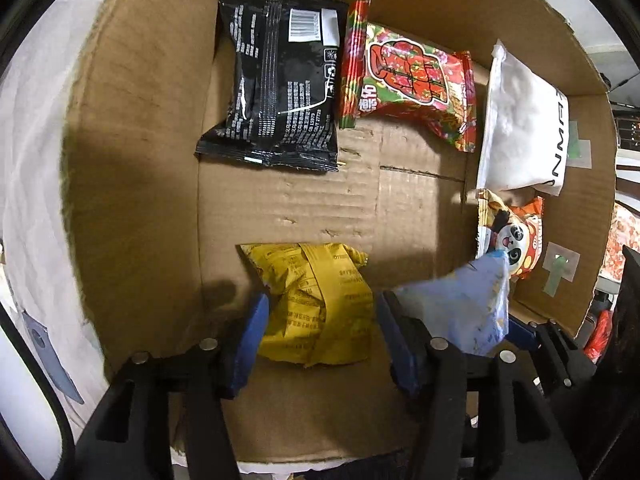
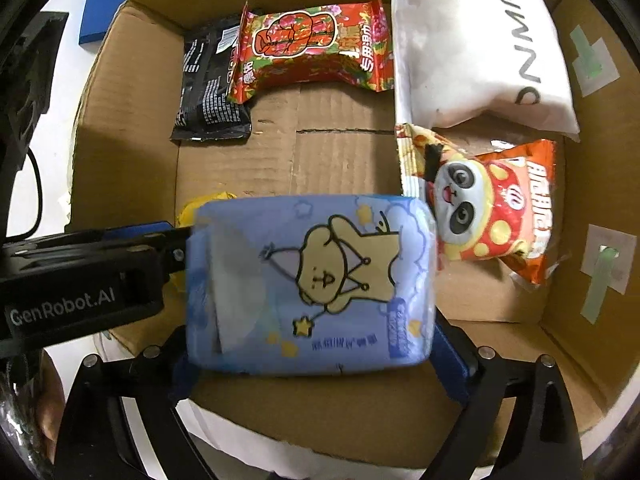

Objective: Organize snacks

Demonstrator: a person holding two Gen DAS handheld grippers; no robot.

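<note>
A yellow snack packet (image 1: 316, 304) lies crumpled between the blue pads of my left gripper (image 1: 320, 320), low over the floor of the open cardboard box (image 1: 136, 160). My right gripper (image 2: 312, 344) is shut on a light blue packet with a cartoon bear (image 2: 316, 280), held over the box's near side; that packet's corner (image 1: 464, 304) shows in the left wrist view. The left gripper's black body (image 2: 80, 280) reaches in from the left, with the yellow packet (image 2: 200, 208) peeking out behind the blue one.
Inside the box lie a black packet (image 1: 276, 84), a red patterned packet (image 1: 412, 80), a white pouch (image 2: 476, 44) and an orange panda packet (image 2: 488, 208). Bare cardboard floor (image 2: 320, 156) spans the middle. Green tape marks (image 2: 600, 276) sit on the right wall.
</note>
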